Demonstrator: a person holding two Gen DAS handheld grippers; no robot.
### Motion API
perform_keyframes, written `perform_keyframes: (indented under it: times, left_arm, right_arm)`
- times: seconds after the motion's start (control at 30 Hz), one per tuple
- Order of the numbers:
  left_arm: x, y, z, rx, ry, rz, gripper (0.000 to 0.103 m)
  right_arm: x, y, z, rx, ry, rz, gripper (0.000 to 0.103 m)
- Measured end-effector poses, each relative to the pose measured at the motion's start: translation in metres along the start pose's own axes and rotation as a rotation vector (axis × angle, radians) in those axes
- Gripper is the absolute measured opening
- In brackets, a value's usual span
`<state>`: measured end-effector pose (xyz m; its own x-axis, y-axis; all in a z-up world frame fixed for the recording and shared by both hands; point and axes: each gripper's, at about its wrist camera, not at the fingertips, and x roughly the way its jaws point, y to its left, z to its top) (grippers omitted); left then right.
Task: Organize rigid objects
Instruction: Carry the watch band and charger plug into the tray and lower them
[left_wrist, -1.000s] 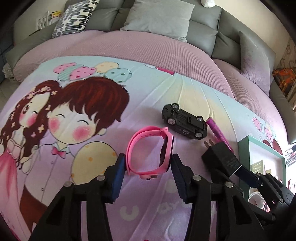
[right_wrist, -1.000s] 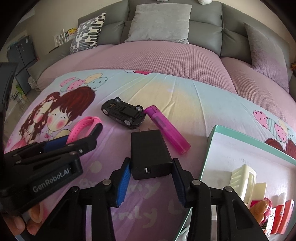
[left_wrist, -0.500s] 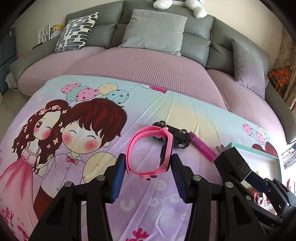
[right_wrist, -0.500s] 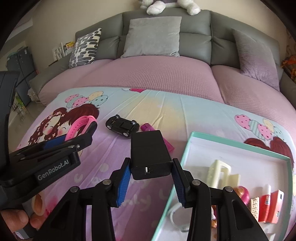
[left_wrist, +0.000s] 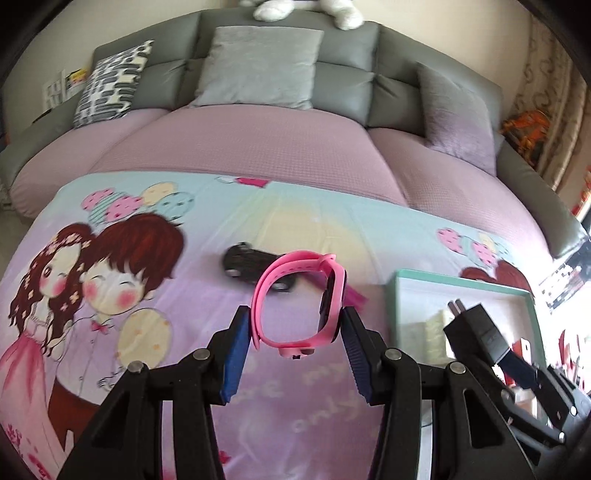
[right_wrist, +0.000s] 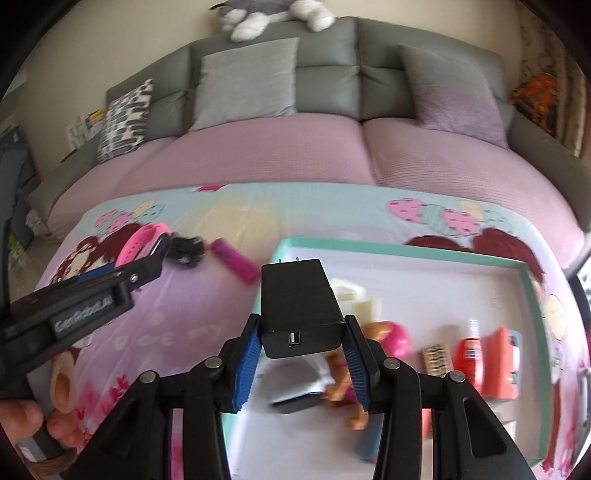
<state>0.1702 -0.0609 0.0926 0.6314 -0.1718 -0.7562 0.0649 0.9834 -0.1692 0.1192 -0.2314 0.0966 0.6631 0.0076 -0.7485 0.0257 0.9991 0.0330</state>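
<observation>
1. Two grippers are each clamped on an object above the cartoon-printed bedsheet (left_wrist: 295, 236).
2. The left gripper (left_wrist: 293, 341) pinches a pink silicone smartwatch (left_wrist: 299, 306) by its band and dark face, lifted off the sheet.
3. The right gripper (right_wrist: 300, 350) squeezes a black rectangular USB wall charger (right_wrist: 299, 306), prongs pointing away, over the near-left part of a shallow white tray with a teal rim (right_wrist: 399, 249).
4. Left of the tray, farther off, a small black toy car (left_wrist: 245, 264) and a magenta plastic tube (right_wrist: 234, 260) lie on the sheet.
5. Inside the tray sit blurred red, orange and cream items.
</observation>
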Motion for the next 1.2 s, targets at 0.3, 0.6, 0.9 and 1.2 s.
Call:
perform_keyframes:
  times: [0.3, 0.6, 0.9, 1.2]
  left_arm:
    - [0.0, -0.04, -0.001, 0.088, 0.007, -0.007, 0.051]
    - [0.004, -0.085, -0.01, 0.194, 0.021, -0.028, 0.051]
    - [0.009, -0.128, -0.024, 0.281, 0.048, -0.076, 0.051]
    - [0.008, -0.159, -0.037, 0.348, 0.073, -0.138, 0.051]
  right_arm:
    - [-0.015, -0.064, 0.002, 0.12, -0.029, -0.117, 0.046]
    - [-0.024, -0.115, -0.004, 0.213, -0.032, -0.201, 0.046]
    - [-0.03, -0.148, -0.011, 0.279, -0.034, -0.24, 0.046]
    - [-0.025, -0.16, -0.015, 0.31, -0.017, -0.246, 0.046]
